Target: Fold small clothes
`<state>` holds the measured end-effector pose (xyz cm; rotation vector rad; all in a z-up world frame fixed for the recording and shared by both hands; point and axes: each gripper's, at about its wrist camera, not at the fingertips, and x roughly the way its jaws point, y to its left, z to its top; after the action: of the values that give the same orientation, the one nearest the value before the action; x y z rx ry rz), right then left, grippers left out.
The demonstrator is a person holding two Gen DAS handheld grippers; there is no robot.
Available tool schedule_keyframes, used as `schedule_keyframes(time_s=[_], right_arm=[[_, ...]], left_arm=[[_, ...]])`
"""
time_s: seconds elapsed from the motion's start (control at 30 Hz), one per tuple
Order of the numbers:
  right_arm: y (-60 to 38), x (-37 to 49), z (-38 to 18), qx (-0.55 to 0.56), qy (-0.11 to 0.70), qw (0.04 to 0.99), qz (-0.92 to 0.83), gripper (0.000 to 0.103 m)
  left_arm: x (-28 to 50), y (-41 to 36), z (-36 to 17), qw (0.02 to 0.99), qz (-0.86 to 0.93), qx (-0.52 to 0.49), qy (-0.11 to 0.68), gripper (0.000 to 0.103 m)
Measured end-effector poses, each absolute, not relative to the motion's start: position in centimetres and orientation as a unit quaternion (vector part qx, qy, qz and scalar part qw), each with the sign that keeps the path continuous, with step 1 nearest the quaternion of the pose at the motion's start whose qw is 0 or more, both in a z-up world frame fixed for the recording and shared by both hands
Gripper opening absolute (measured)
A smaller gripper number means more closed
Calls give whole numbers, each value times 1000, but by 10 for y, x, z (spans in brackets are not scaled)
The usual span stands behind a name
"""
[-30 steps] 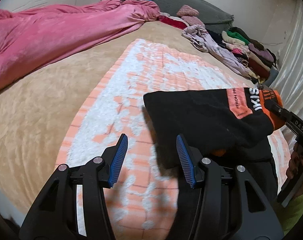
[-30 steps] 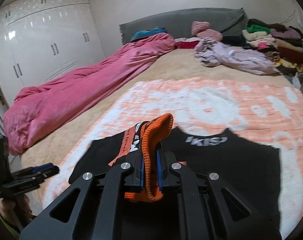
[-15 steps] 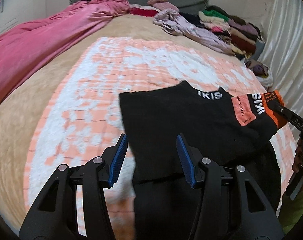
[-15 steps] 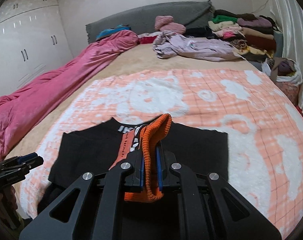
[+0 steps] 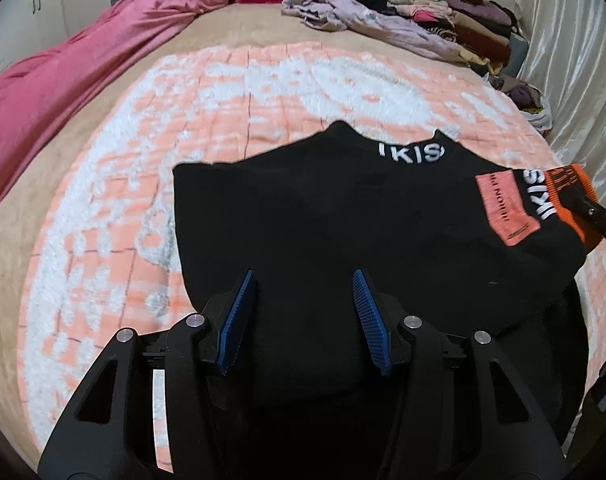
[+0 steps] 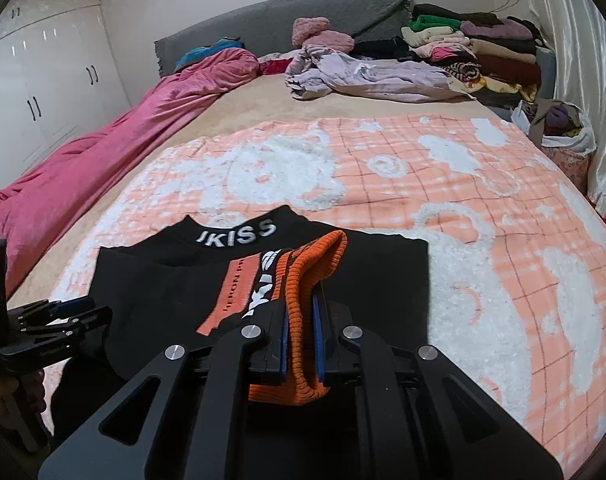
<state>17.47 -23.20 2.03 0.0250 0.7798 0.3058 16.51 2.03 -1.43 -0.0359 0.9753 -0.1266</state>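
A black sweater (image 5: 323, 216) with white "JKISS" lettering on the collar lies on the orange-and-white blanket (image 5: 223, 80). Its sleeve with an orange ribbed cuff (image 6: 303, 292) is folded across the body. My right gripper (image 6: 301, 320) is shut on the orange cuff; in the left wrist view it shows at the right edge (image 5: 591, 210). My left gripper (image 5: 303, 300) is open and empty, hovering over the sweater's lower body. It also shows in the right wrist view (image 6: 79, 308), at the sweater's left side.
A pink duvet (image 6: 103, 152) runs along the bed's left side. A lilac garment (image 6: 363, 76) and a stack of folded clothes (image 6: 483, 48) sit near the grey headboard (image 6: 283, 20). A bag of clothes (image 6: 563, 128) stands at the right, by the curtain.
The right gripper has carried the cuffed sleeve to the right, uncovering the collar lettering. The left gripper, still open, has moved right and now hangs over the sweater body.
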Motion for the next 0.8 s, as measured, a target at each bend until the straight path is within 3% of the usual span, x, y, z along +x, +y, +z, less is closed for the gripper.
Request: schedule_keyframes(time_s=[0.4, 0.8], right_arm=[[-235, 184, 0, -16, 391, 913, 112, 9], [-243, 174, 3, -30, 382, 922, 62, 22]], left_arm=[[167, 14, -22, 879, -62, -11, 472, 46], [165, 17, -21, 881, -66, -17, 469, 46]])
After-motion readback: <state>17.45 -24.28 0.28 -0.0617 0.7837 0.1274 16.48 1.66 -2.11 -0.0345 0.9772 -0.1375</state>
